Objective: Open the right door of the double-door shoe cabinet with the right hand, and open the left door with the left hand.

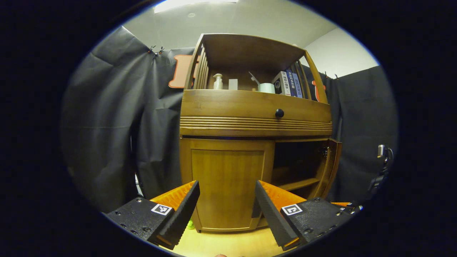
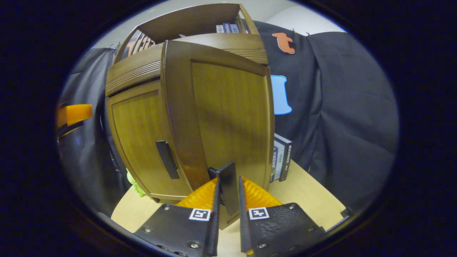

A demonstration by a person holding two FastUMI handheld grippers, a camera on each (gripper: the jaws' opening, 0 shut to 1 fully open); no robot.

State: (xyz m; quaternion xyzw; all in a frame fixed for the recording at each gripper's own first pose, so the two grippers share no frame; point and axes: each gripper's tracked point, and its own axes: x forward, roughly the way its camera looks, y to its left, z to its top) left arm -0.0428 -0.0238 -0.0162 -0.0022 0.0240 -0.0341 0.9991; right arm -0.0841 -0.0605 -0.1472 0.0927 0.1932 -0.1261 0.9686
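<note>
right gripper (image 2: 228,192) clamped on the dark bar handle (image 2: 227,187) of the swung-out brown wooden right door (image 2: 232,107) | left gripper (image 1: 227,207) spread wide, empty, facing the closed left door (image 1: 227,185) | advice: close squarely on its dark handle (image 2: 167,159), pull along the hinge arc | top shelf (image 1: 250,87): white pump bottle (image 1: 217,81), blue books (image 1: 293,84)

Black claw (image 1: 227,210) bodies, orange ribbed fingers (image 1: 175,196), square markers, screws

Dim warm light w/ ceiling panel (image 1: 194,4) glaring overhead, strong fisheye bending at edges, focus sharp throughout.
</note>
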